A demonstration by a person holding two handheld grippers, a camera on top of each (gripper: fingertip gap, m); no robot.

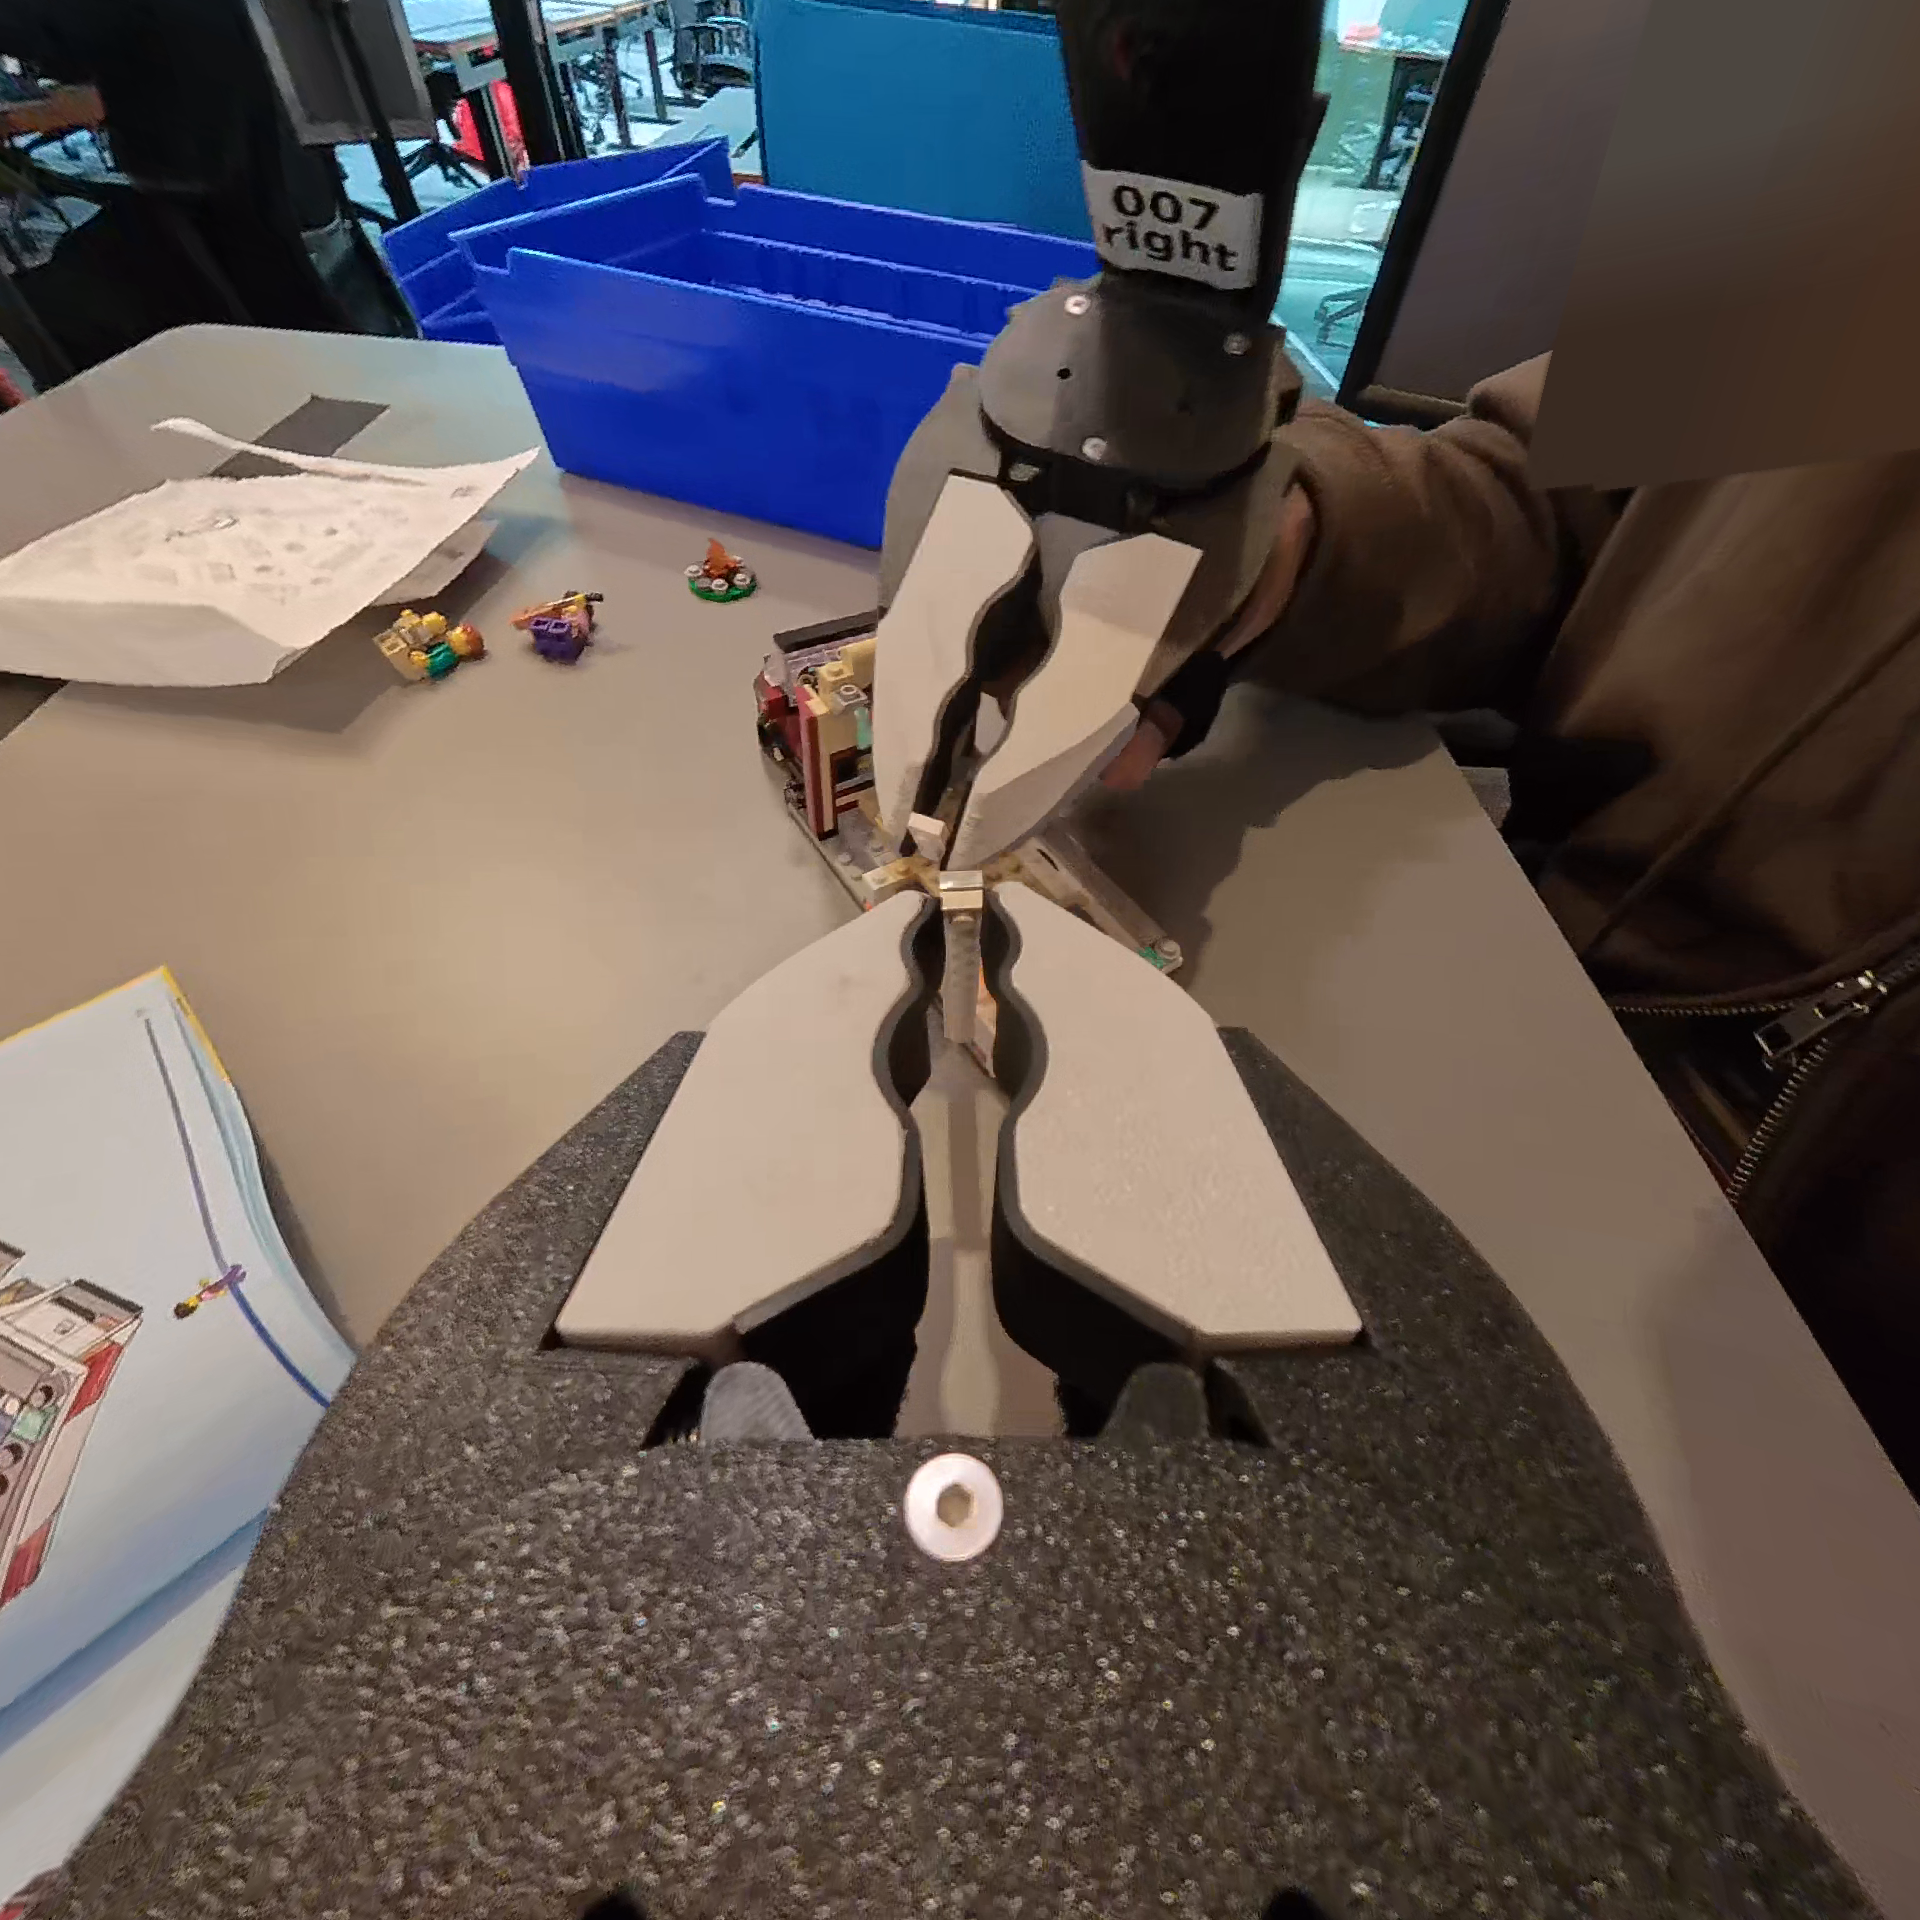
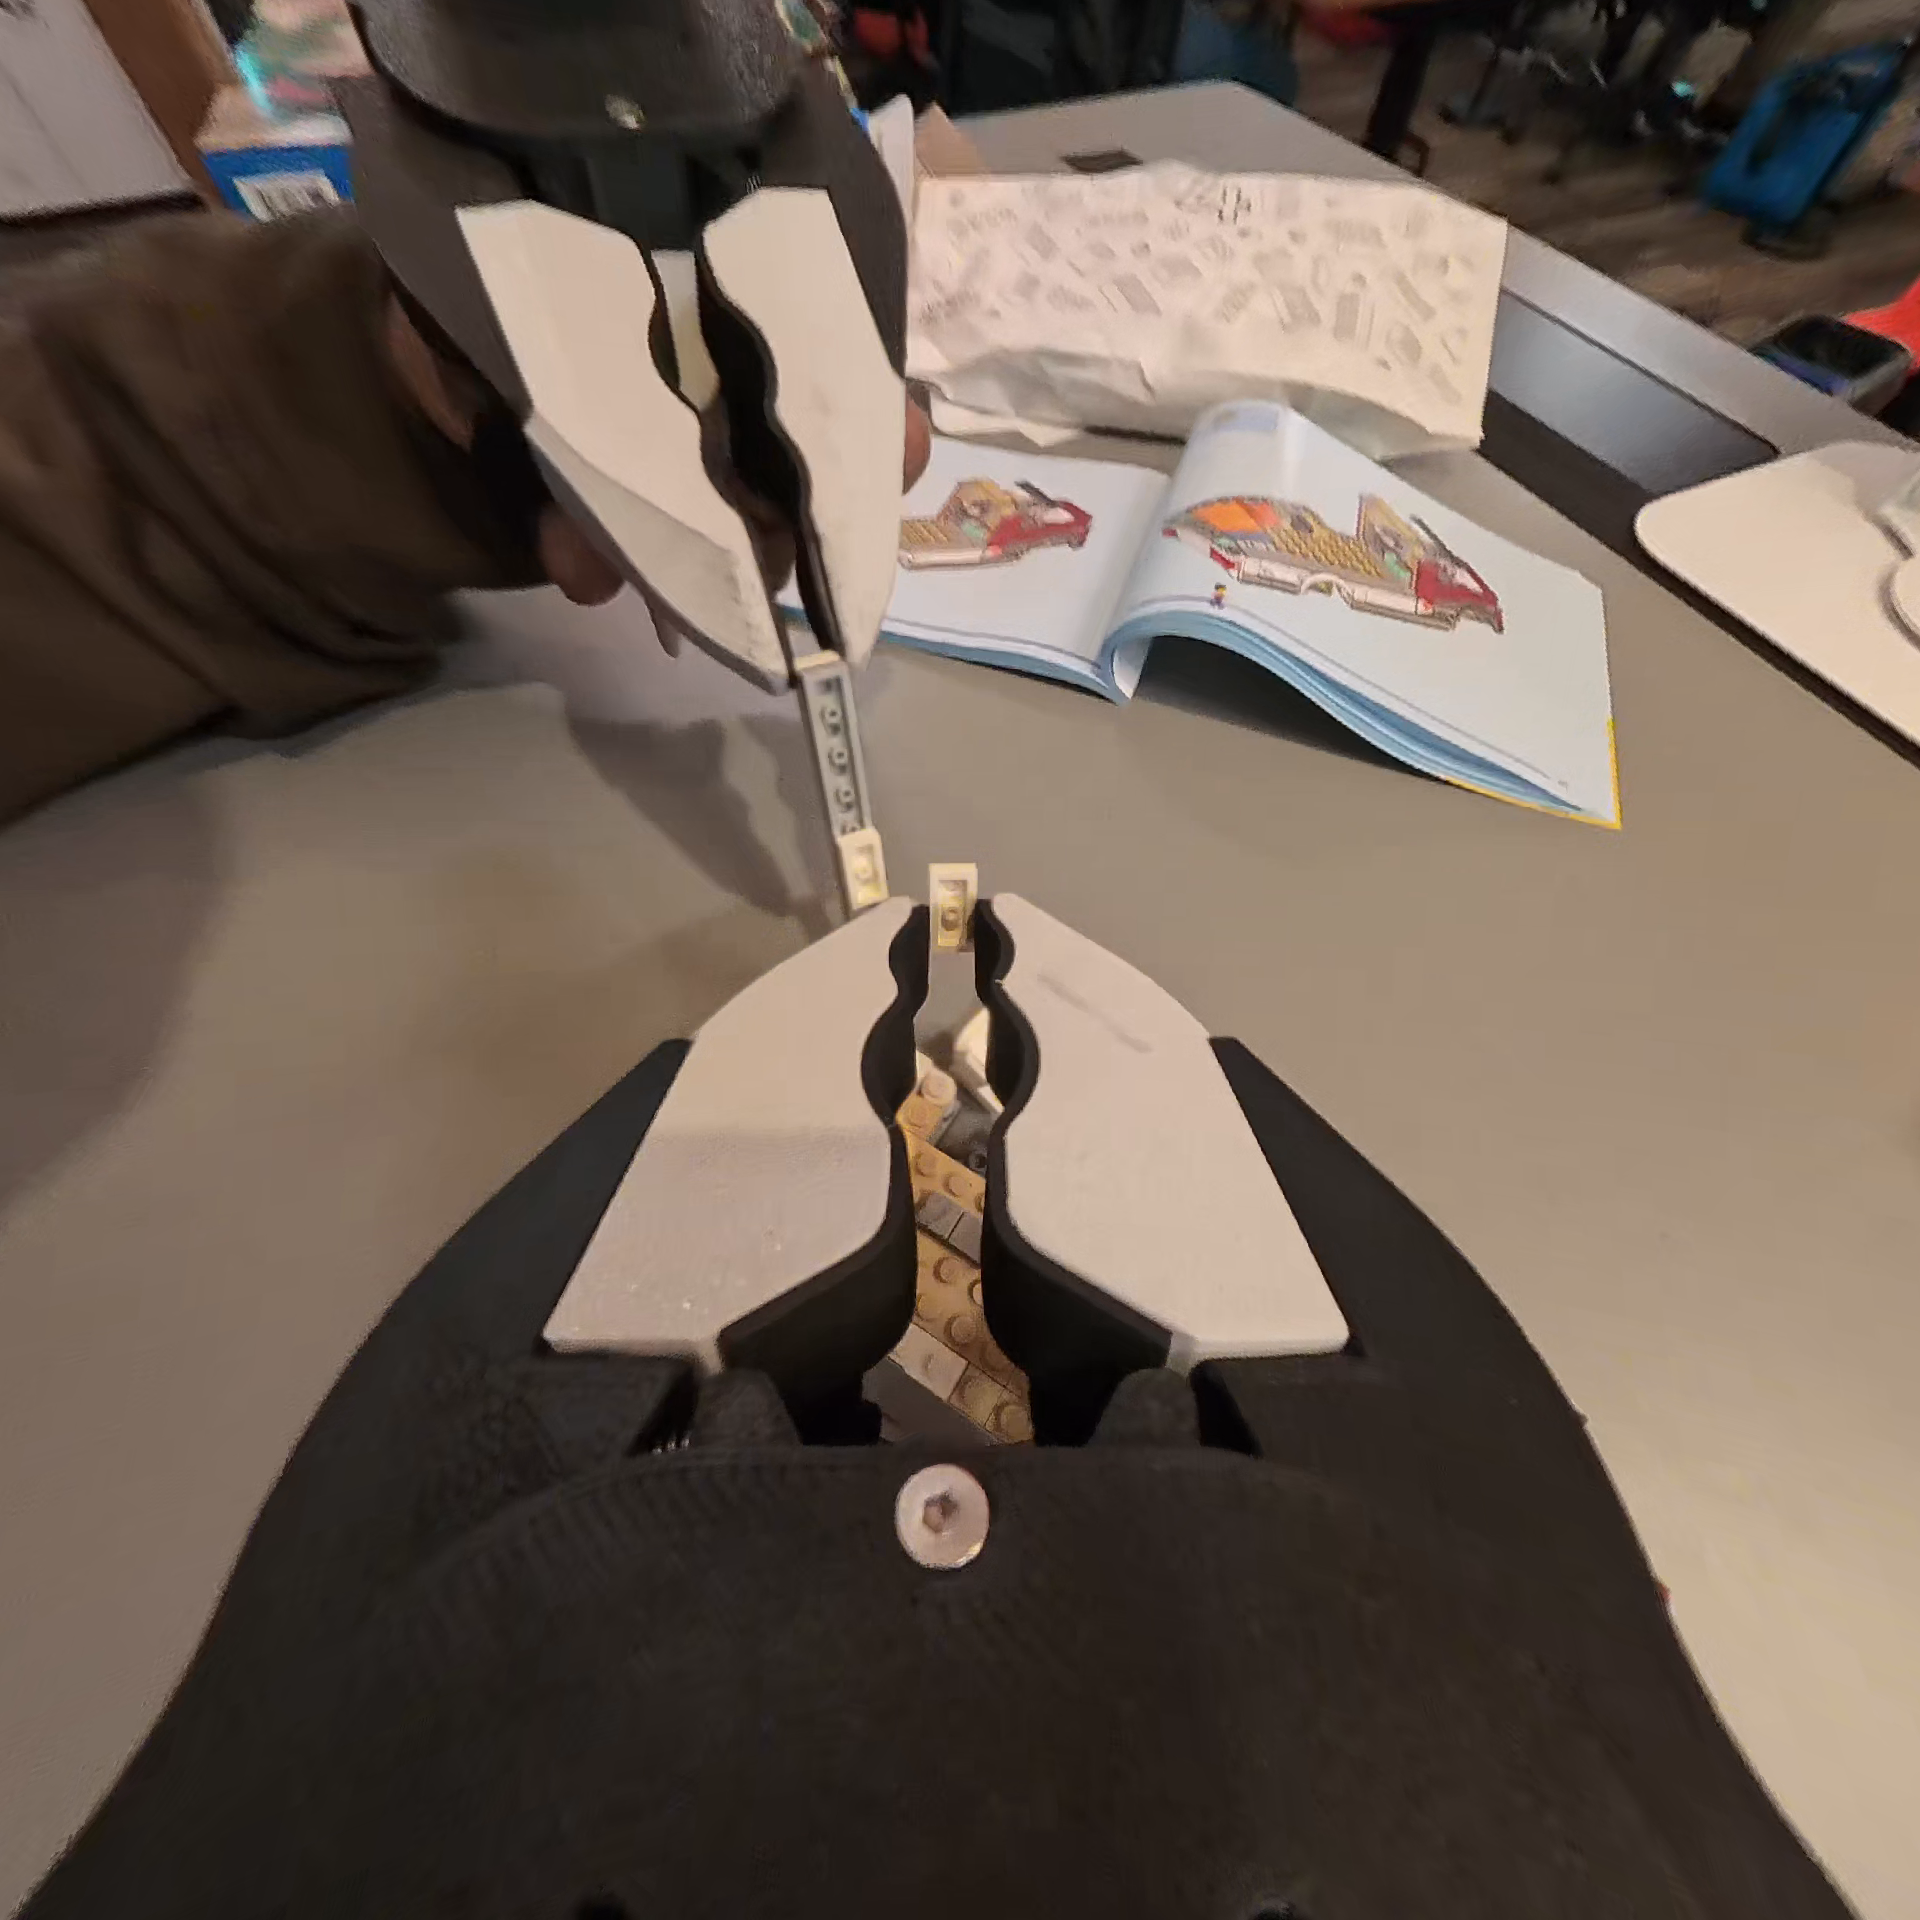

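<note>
My left gripper (image 1: 961,912) is shut on a long grey studded plate (image 1: 961,977) that carries a small white piece (image 1: 960,891) at its far tip. In the right wrist view the left gripper (image 2: 816,660) holds this plate (image 2: 840,758) pointing down towards the table. My right gripper (image 2: 953,916) is shut on a small white plate (image 2: 951,902), held upright close to the long plate's tip. In the left wrist view the right gripper (image 1: 940,844) comes down from above with its small white plate (image 1: 927,831). Both hover over a partly built brick model (image 1: 821,727).
Blue bins (image 1: 748,343) stand at the back of the grey table (image 1: 416,883). A paper sheet (image 1: 239,551) and three small builds (image 1: 431,644) (image 1: 561,623) (image 1: 720,577) lie to the left. An open instruction booklet (image 2: 1351,623) lies nearby. A person's sleeve (image 1: 1403,561) is to the right. The gap from one gripper's tips to the other's is roughly 5 centimetres.
</note>
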